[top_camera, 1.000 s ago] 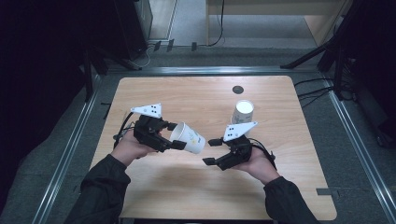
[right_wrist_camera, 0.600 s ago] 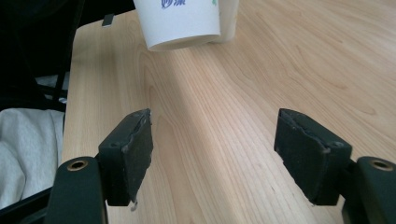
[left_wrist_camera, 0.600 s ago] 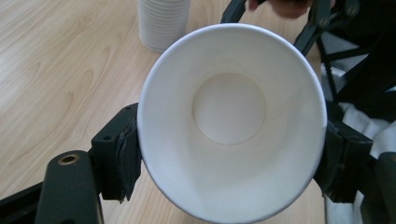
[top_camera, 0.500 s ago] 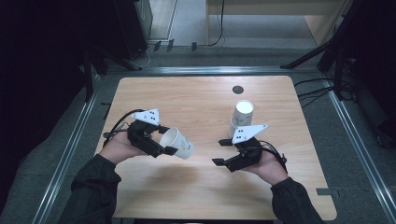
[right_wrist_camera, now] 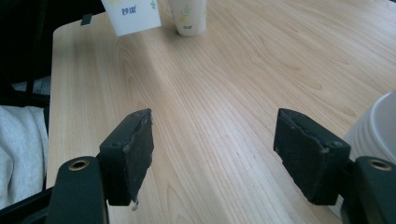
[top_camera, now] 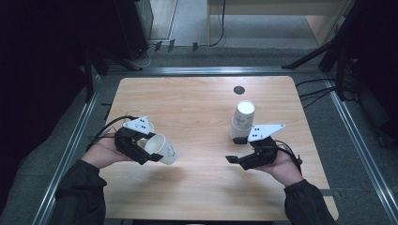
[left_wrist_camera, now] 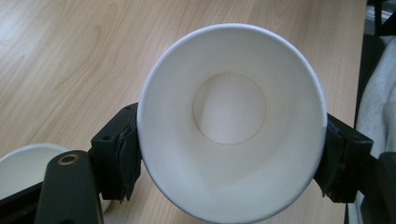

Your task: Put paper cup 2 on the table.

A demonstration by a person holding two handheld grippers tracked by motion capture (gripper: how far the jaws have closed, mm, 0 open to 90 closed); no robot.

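My left gripper (top_camera: 149,149) is shut on a white paper cup (top_camera: 163,150), held on its side just above the wooden table (top_camera: 197,103) at the front left. In the left gripper view the cup's mouth (left_wrist_camera: 229,107) faces the camera, and the jaws pinch its rim from both sides, squeezing it slightly oval. A second cup (left_wrist_camera: 23,163) stands on the table close beside this gripper. My right gripper (top_camera: 236,150) is open and empty at the front right, just in front of a stack of cups (top_camera: 241,119).
The stack of cups (right_wrist_camera: 378,126) sits close to the right gripper's jaw. A small black round hole (top_camera: 239,89) lies in the tabletop behind the stack. Dark stands and cables surround the table beyond its metal frame.
The left gripper has carried the cup left and toward the table's front edge. The right gripper has drawn back to the right, away from the cup, and the gap between the hands has widened.
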